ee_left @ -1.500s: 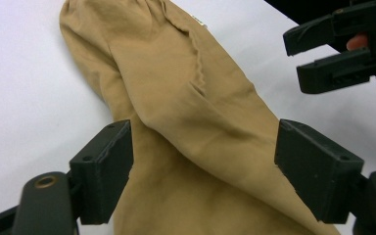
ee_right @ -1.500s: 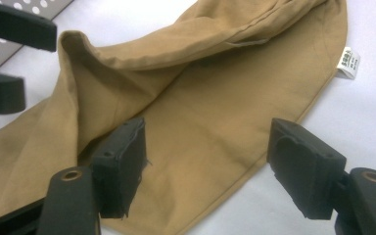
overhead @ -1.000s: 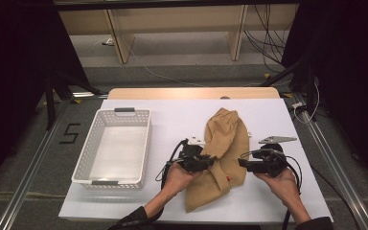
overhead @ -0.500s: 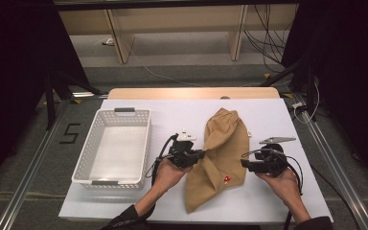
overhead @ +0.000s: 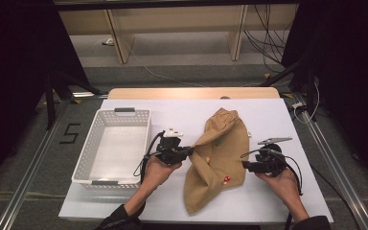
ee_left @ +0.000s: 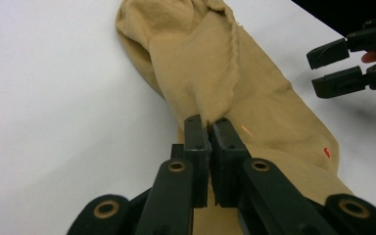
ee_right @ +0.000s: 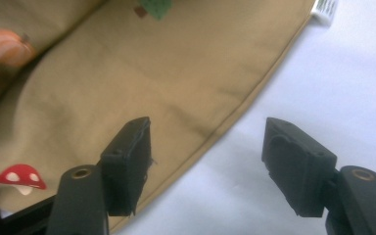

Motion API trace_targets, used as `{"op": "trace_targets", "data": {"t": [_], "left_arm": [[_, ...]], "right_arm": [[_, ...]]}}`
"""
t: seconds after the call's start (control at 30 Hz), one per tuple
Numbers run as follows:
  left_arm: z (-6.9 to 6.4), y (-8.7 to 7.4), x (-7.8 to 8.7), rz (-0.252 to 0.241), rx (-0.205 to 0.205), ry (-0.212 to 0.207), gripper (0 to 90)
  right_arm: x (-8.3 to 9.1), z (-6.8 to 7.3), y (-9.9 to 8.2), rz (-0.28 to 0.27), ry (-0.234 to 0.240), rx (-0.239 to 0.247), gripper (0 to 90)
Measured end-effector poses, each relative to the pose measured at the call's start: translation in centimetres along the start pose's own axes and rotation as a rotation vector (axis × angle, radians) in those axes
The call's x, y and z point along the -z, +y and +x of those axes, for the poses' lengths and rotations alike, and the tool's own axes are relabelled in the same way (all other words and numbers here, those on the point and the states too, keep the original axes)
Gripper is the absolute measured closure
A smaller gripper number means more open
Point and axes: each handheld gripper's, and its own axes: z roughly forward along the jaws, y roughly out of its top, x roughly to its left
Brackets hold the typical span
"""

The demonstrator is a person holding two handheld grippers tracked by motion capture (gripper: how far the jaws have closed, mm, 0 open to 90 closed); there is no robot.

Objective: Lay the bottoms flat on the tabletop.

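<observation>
White tabletop (overhead: 268,120) lies beneath both my grippers. My left gripper (ee_left: 209,128) is pinching a fold of the tan cloth (ee_left: 254,107). My right gripper (ee_right: 208,161) has just been closing; jaws spread, straddling the cloth's hem. Left of my left gripper sits a white basket (overhead: 88,163).

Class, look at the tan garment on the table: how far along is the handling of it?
Done: the left tongs are shut on a fold of the tan garment, lifting it. In hand: the right tongs, jaws closing but not gripping, straddle its edge. Left: the garment lies crumpled on the table; the white basket holds nothing.
</observation>
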Motion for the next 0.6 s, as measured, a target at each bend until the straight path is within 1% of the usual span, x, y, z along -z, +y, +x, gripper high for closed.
{"op": "trace_targets", "data": {"t": [0.07,0.2,0.27,0.43,0.5,0.6], "left_arm": [[0.1,0.0,0.1,-0.005,0.004,0.001,86.0],[0.4,0.0,0.4,-0.007,0.011,0.003,85.8],[0.5,0.1,0.4,-0.009,0.014,0.002,85.8],[0.5,0.0,0.4,-0.003,0.017,-0.001,85.7],[0.5,0.0,0.4,-0.003,0.017,-0.001,85.6],[0.6,0.1,0.4,0.001,0.018,-0.004,85.6]], "right_arm": [[-0.5,0.0,0.0,0.020,-0.013,0.010,38.2],[-2.0,0.1,0.5,0.058,-0.034,0.013,38.1],[-2.3,0.4,0.7,0.055,-0.053,0.028,38.2],[-2.5,0.8,0.8,0.051,-0.064,0.033,39.9],[-2.6,0.9,0.9,0.050,-0.063,0.032,42.3],[-2.8,1.3,1.1,0.049,-0.059,0.045,48.1]]}}
